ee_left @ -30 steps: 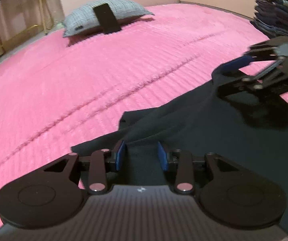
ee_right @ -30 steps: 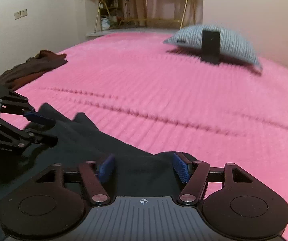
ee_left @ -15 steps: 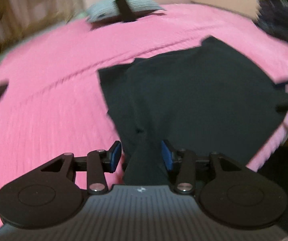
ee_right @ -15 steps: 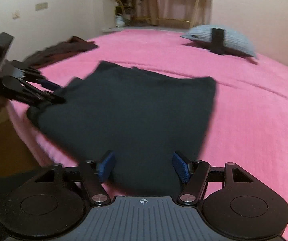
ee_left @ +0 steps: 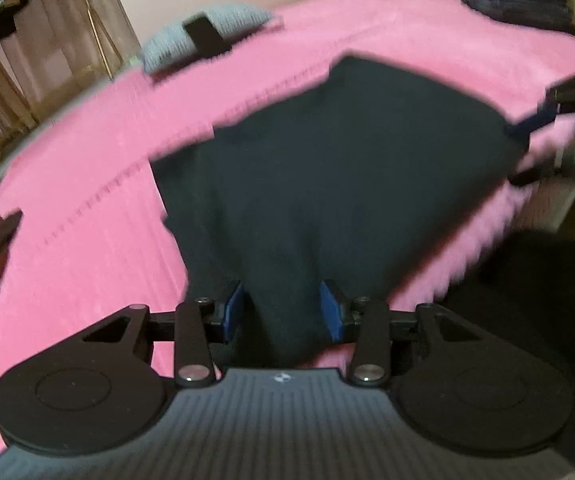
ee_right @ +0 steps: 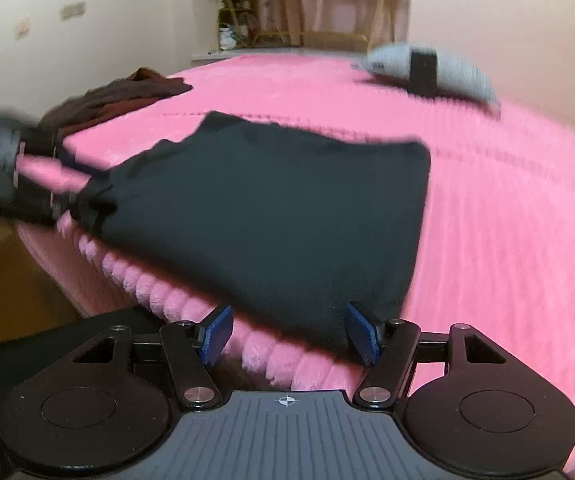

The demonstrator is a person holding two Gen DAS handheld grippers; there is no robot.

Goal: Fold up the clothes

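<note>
Left gripper: jaws fairly narrow, bunched corner of black garment between pads, grip itself unclear. Right gripper: jaws wide, garment edge between them, not pinched. Garment spread at near edge of pink bedspread. Beyond: brown clothes, grey pillow. Risk, likely: loose right side slides off bed, fold skews.

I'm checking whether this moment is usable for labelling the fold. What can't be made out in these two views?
- Left wrist view: whether the left gripper pinches the black garment; cloth lies between open-looking pads, contact unclear.
- Left wrist view: right gripper, motion-blurred and cut by the frame edge.
- Right wrist view: left gripper, smeared by blur.
- Right wrist view: brown clothing, blurred, type unreadable.
</note>
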